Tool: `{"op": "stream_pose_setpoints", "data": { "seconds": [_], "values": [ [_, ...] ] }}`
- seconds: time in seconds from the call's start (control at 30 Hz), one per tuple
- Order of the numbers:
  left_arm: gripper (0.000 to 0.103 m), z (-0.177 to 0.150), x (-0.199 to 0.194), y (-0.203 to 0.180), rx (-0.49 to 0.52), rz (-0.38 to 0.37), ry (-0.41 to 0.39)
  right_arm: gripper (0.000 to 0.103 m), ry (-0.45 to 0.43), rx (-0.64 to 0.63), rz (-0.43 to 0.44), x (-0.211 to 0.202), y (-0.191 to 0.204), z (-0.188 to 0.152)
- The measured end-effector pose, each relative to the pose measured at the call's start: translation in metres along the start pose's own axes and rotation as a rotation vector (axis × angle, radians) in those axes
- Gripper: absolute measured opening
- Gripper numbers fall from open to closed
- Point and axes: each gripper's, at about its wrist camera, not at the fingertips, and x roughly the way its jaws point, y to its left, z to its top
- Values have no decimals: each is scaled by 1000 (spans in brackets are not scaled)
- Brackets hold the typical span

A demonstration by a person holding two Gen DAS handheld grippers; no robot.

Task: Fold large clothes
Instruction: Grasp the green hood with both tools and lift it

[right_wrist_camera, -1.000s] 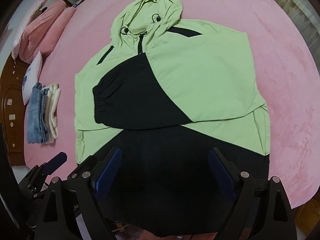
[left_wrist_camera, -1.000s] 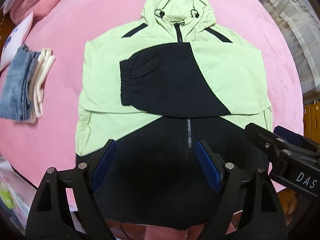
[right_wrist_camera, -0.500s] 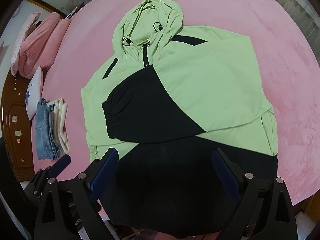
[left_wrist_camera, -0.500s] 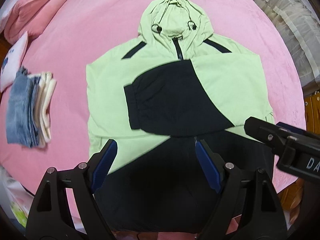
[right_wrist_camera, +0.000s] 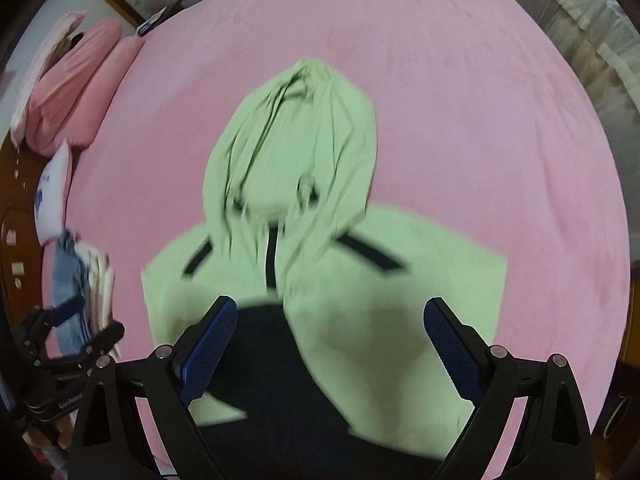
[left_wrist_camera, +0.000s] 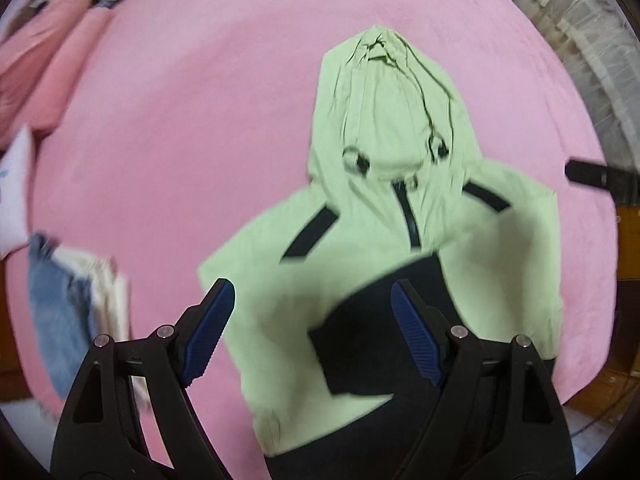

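A light green and black hooded jacket (left_wrist_camera: 384,208) lies flat on the pink bed (left_wrist_camera: 192,112), hood pointing away, with one black sleeve (left_wrist_camera: 372,336) folded across its chest. It also shows in the right wrist view (right_wrist_camera: 320,240). My left gripper (left_wrist_camera: 314,332) is open and empty above the jacket's chest. My right gripper (right_wrist_camera: 332,348) is open and empty above the folded sleeve and right chest. The left gripper's body (right_wrist_camera: 60,364) shows at the left edge of the right wrist view. The jacket's hem is hidden below both views.
A stack of folded jeans and cream clothes (left_wrist_camera: 76,312) lies at the bed's left edge. Pink pillows (right_wrist_camera: 76,76) and a white pillow (right_wrist_camera: 54,192) lie at the far left. A curtain (right_wrist_camera: 580,28) hangs at the right.
Both grippers have moved forward along the jacket, from above the black hem toward the chest and hood. Both stay open and empty. The jacket has not moved.
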Motion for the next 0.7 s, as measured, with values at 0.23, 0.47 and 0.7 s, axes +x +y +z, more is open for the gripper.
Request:
{"op": "stream_pose_setpoints", "data": {
  "seconds": [0.23, 0.47, 0.7],
  "values": [
    [79, 108, 72, 37, -32, -97, 161, 96, 118, 82, 11, 41, -36, 130],
    [79, 163, 131, 46, -105, -150, 124, 96, 137, 357, 256, 108, -103, 206],
    [78, 197, 171, 70, -360, -398, -41, 95, 98, 435, 448, 168, -141, 251]
  ]
}}
